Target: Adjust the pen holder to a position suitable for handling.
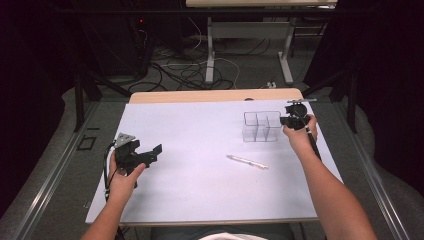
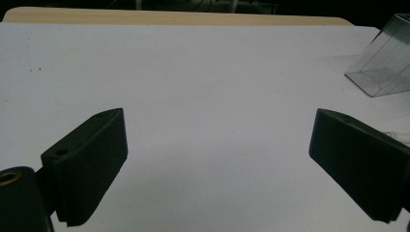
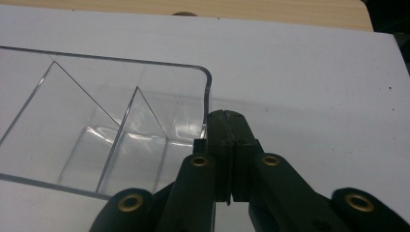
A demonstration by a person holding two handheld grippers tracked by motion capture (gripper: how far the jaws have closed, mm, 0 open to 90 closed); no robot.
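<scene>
**On the white sheet: right gripper clenched beside clear organizer, left gripper spread wide**

On the table (image 1: 215,95), a white sheet (image 1: 200,165) covers most of the top, wooden edge showing at the far side. Clear plastic organizer (image 1: 261,126) stands upright at the far right of the sheet, divided into compartments. Right gripper (image 1: 295,120) sits just beside the organizer's right wall, held by the person's right hand (image 1: 300,137). In the right gripper view the jaws are pressed together, tips (image 3: 227,118) right at the organizer's rounded corner (image 3: 205,82); whether they touch or pinch the wall cannot be told. Compartments look bare.

Left gripper (image 1: 142,155) is at the near left of the sheet, well apart from the organizer, held in the left hand (image 1: 125,175). Its jaws are released, spread wide with nothing between them; in the left gripper view just sheet lies between them, organizer (image 2: 384,63) off at the upper right.

A pen (image 1: 247,161) lies flat on the sheet between the two grippers, nearer the organizer, angled, touched by neither.
</scene>
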